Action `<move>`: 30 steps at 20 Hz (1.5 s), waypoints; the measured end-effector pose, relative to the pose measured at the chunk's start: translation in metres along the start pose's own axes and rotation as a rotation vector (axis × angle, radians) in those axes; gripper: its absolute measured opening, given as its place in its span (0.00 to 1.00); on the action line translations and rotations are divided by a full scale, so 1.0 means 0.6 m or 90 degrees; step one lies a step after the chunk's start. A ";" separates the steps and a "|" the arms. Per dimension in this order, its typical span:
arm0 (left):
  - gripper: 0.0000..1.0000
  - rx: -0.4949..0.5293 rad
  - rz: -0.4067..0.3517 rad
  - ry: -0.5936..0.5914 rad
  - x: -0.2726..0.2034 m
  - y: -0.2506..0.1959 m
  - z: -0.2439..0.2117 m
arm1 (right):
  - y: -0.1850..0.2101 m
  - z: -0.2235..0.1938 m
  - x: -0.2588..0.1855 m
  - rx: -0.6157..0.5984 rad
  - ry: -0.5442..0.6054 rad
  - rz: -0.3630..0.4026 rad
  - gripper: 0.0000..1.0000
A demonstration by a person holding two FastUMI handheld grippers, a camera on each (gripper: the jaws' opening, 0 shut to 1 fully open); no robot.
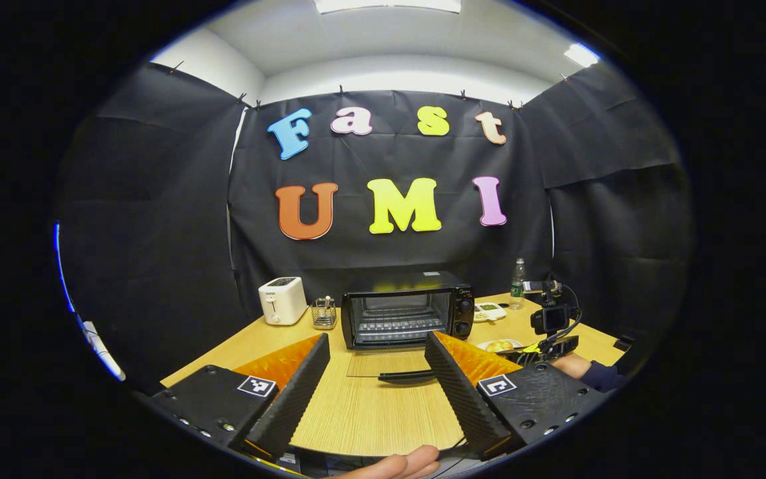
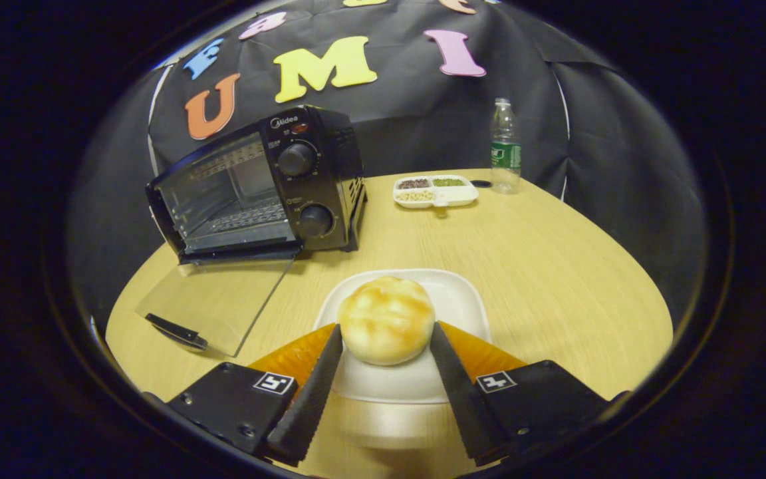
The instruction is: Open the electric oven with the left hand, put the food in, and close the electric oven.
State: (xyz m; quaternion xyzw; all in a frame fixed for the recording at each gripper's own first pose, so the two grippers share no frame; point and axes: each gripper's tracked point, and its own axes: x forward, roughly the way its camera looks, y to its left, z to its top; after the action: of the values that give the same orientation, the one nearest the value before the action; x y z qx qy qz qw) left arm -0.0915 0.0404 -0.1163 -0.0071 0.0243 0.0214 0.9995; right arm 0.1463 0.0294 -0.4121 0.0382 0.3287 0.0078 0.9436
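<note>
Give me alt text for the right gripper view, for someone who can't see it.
The right gripper closes its fingers around a round golden bun sitting on a white plate on a wooden table. Behind and to the left, the black electric oven stands with its glass door folded down flat.

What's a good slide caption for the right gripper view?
Right gripper closing around the bun on its white plate, oven door open.

Oven [image 2: 256, 189] mouth stands open, its glass door [image 2: 220, 303] flat on the table [image 2: 556, 266] in front. Bare tabletop lies between plate [image 2: 453, 296] and oven.
</note>
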 end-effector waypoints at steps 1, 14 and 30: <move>0.95 -0.003 0.001 0.000 0.000 0.001 -0.001 | 0.000 0.000 -0.001 0.006 -0.001 0.002 0.82; 0.94 -0.009 0.014 0.015 0.010 0.005 -0.014 | 0.082 0.036 -0.082 0.099 -0.074 0.087 0.77; 0.94 -0.018 0.012 0.034 0.028 0.013 -0.046 | 0.264 0.144 -0.127 0.257 -0.245 0.219 0.75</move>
State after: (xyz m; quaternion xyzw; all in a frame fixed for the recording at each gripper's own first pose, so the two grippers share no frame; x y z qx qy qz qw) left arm -0.0761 0.0484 -0.1447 -0.0217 0.0508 0.0306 0.9980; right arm 0.1419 0.1783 -0.2854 0.2804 0.1277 0.0946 0.9466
